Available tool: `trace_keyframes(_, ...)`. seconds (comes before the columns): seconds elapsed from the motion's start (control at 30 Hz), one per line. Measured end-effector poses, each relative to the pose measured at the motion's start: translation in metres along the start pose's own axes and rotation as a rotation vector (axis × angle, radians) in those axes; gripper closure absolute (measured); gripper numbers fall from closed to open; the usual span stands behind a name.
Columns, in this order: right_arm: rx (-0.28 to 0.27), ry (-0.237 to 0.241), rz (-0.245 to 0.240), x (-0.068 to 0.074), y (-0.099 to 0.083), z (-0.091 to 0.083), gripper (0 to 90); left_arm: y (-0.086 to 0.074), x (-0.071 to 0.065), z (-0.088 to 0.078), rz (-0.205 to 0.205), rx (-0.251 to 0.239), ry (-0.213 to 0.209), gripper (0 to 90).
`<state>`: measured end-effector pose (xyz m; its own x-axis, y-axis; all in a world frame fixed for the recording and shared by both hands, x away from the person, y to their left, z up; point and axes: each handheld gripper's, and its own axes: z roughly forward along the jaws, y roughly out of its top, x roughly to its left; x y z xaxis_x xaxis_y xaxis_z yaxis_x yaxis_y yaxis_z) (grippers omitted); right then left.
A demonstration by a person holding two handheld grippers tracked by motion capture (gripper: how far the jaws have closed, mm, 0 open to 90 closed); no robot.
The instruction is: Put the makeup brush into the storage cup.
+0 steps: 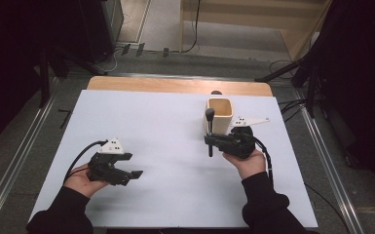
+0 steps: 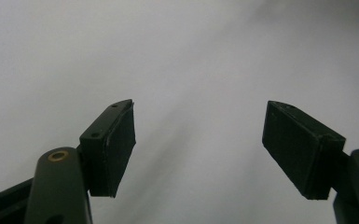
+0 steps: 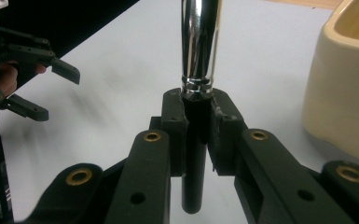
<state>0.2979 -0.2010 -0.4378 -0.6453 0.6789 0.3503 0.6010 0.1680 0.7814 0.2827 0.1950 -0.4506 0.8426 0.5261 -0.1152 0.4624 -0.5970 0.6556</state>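
A white table (image 1: 165, 146) with a wooden far edge (image 1: 175, 85) stands on grey floor (image 1: 214, 29). Metal rails (image 1: 9, 165) run along both sides; dark surroundings, cables (image 1: 195, 24) beyond.

Upright black-and-chrome brush (image 3: 196, 93), perhaps, beside holder (image 1: 219, 113)

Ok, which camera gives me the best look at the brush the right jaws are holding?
The right gripper view: the brush stands close up, its black handle clamped between the right gripper jaws, chrome ferrule above. The high view shows it small but whole, upright beside the cream holder. The left gripper view looks at bare table.
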Motion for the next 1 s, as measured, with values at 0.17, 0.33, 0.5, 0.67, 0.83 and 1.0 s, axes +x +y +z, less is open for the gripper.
trace_keyframes(0.17, -0.013, -0.010, 0.005, -0.004, 0.004, -0.003, 79.9, 0.000, 0.002, -0.001, -0.007, 0.006, 0.001, 26.7)
trace_keyframes(0.33, -0.022, -0.020, 0.003, -0.006, 0.013, -0.007, 79.9, -0.001, 0.002, 0.000, -0.009, 0.017, -0.002, 26.7)
trace_keyframes(0.5, -0.031, -0.037, 0.001, -0.010, 0.023, -0.012, 79.9, -0.001, 0.003, 0.000, -0.018, 0.023, -0.007, 26.7)
trace_keyframes(0.67, -0.046, -0.048, 0.000, -0.012, 0.032, -0.017, 79.9, -0.002, 0.004, -0.001, -0.028, 0.014, -0.015, 26.9)
trace_keyframes(0.83, -0.061, -0.059, 0.003, -0.016, 0.041, -0.021, 79.9, -0.003, 0.005, -0.001, -0.024, 0.019, -0.014, 26.9)
trace_keyframes(1.0, -0.072, -0.072, 0.008, -0.020, 0.049, -0.023, 79.9, -0.002, 0.005, -0.001, -0.028, 0.017, -0.018, 26.9)
